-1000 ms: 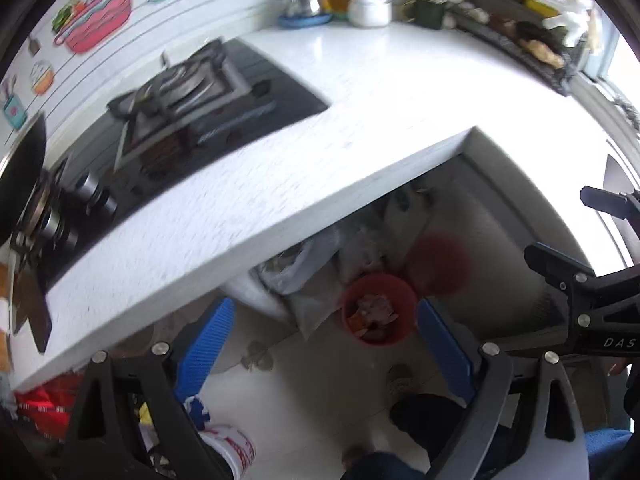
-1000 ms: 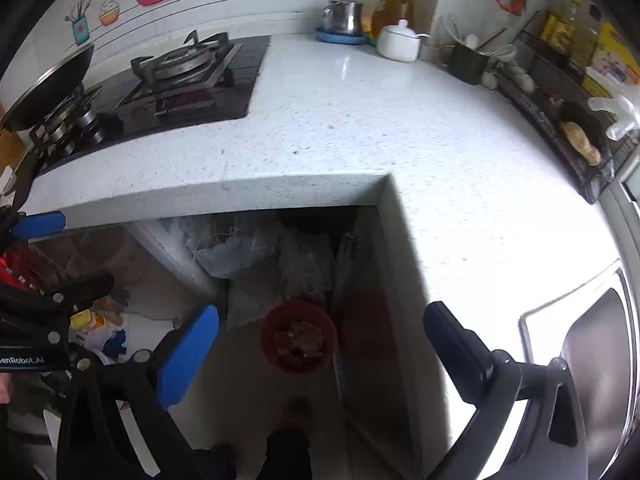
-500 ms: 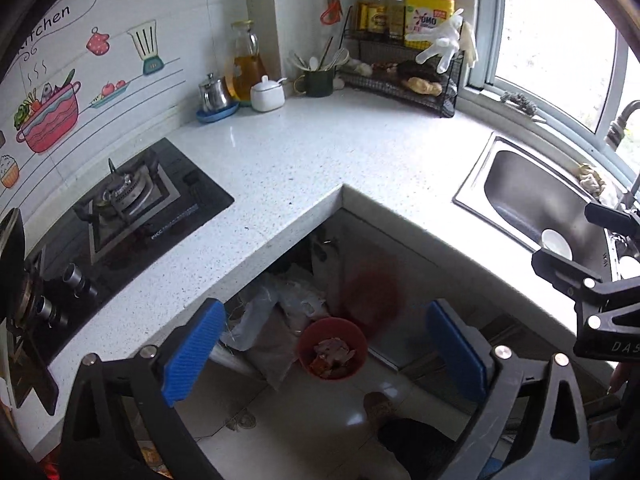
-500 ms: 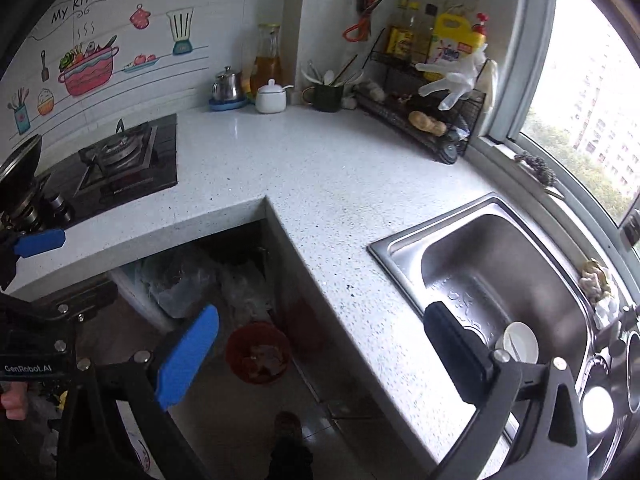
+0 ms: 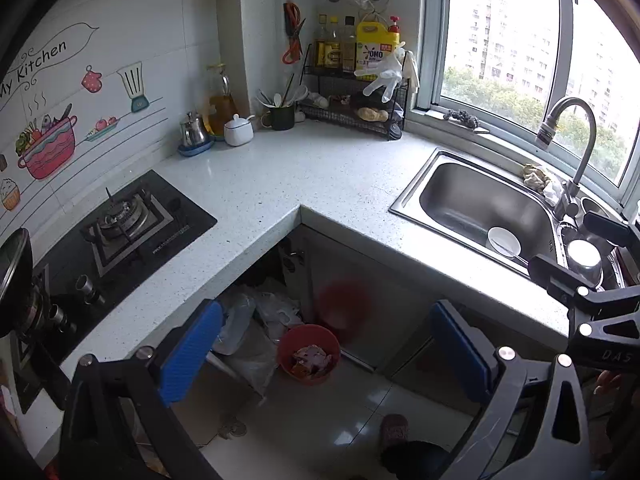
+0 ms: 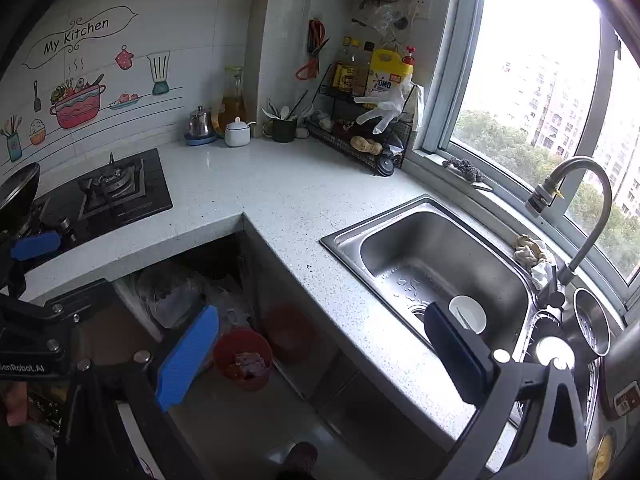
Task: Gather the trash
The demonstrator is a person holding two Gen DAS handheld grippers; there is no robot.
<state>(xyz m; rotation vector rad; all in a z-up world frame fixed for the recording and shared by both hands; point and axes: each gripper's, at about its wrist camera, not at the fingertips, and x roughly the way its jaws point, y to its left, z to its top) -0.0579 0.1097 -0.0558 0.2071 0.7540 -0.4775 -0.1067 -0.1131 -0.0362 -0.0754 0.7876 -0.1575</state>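
**Both grippers lifted clear of the bin**

Both views have risen from the dark gap under the counter to take in the whole white speckled stone counter [image 5: 320, 184]. Left gripper [image 5: 326, 350] and right gripper [image 6: 320, 352] gape wide, nothing between the blue pads. Below and ahead of the left gripper stands the round red plastic bin of scraps [image 5: 309, 354]. Swinging toward the steel sink [image 6: 436, 264] could knock the small white dish [image 6: 467, 314].
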